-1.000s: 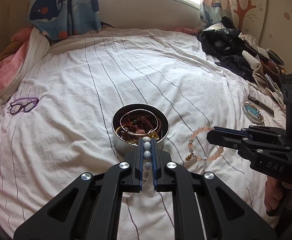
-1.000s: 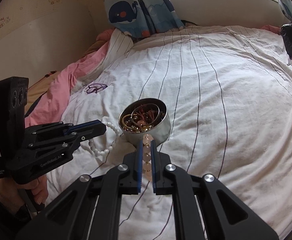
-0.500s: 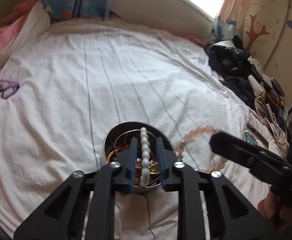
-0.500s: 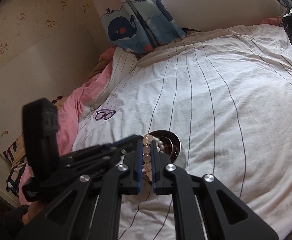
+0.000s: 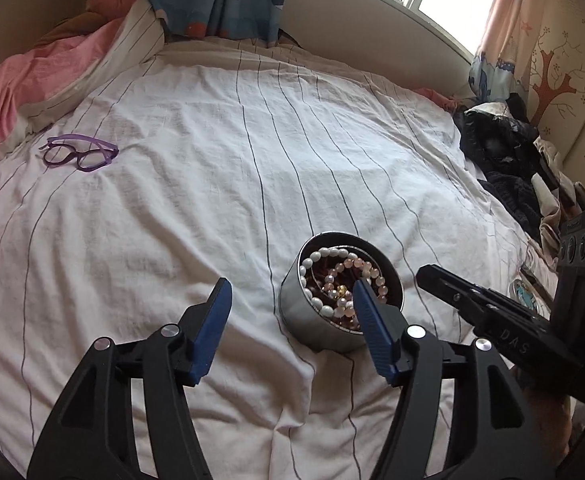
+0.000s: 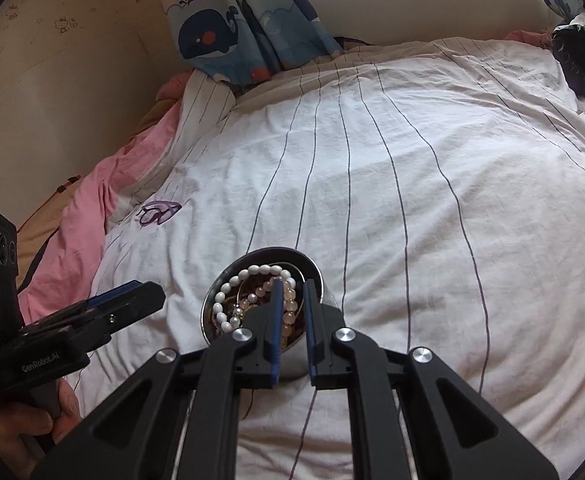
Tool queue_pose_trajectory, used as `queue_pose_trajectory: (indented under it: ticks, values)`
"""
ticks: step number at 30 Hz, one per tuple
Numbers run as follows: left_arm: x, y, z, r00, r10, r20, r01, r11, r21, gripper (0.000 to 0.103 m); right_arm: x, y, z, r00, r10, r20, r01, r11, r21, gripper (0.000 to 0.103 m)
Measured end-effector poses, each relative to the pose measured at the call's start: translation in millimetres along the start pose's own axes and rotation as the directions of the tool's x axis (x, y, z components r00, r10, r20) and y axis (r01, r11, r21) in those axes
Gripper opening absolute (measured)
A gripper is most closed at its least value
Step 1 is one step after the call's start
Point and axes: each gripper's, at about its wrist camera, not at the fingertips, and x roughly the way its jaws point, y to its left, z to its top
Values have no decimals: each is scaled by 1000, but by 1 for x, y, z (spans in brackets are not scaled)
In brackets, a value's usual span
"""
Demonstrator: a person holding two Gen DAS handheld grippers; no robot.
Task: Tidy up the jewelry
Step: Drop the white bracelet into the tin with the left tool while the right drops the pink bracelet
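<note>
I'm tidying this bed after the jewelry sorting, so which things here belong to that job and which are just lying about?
Job:
round metal tin
white pearl bead bracelet
pink bead bracelet
left gripper, jaws opening, nothing between them
right gripper, jaws opening

Lying about:
purple plastic glasses
dark pile of clothes
pink blanket

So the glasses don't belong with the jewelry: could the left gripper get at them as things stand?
Probably yes. The purple glasses lie alone on open sheet, and the left gripper, jaws opening, holds nothing; only bare bedding lies between.
</note>
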Motion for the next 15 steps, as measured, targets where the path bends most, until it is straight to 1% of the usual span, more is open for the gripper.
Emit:
queue_pose_trajectory:
  ticks: [1,2,3,5,7,8,9,10,12,14,15]
  values:
    - [-2,0,-3,1000,20,-2,-20,1000,13,63,-4,-2,-4,1000,-1,-7,1,1000,4,19]
    - [-5,2,-6,999,40,-3,-40,999,22,64,-7,-3,-10,1000,-11,-15,11,1000,1,27]
    - [-6,3,-9,998,60,-5,-60,998,30,67,-11,-4,-16,999,-27,-19,27,1000,-7,30]
    - [-9,3,-17,994,109,-8,-109,993,39,73,-15,-4,-25,998,-54,-45,53,998,-29,30]
    - [-10,2,-25,989,146,-21,-145,989,41,78,-21,-1,-36,993,-100,-58,97,994,-58,33]
    - [-11,-1,-29,986,163,-32,-161,986,48,80,-24,0,-43,991,-120,-64,116,991,-71,38]
    - [-13,-3,-35,982,185,-38,-183,981,60,84,-26,3,-50,987,-139,-76,132,987,-86,44]
    - [-17,-5,-42,977,211,-35,-208,976,69,88,-29,6,-58,983,-162,-86,152,982,-107,47]
    - [-25,-6,-55,973,229,-33,-226,971,76,92,-34,12,-75,974,-205,-94,189,969,-158,60]
    - [-29,-9,-64,968,247,-33,-243,966,83,93,-38,14,-92,966,-238,-105,214,956,-199,63]
    - [-30,-11,-66,965,263,-27,-259,961,96,94,-40,13,-97,962,-247,-115,221,954,-201,63]
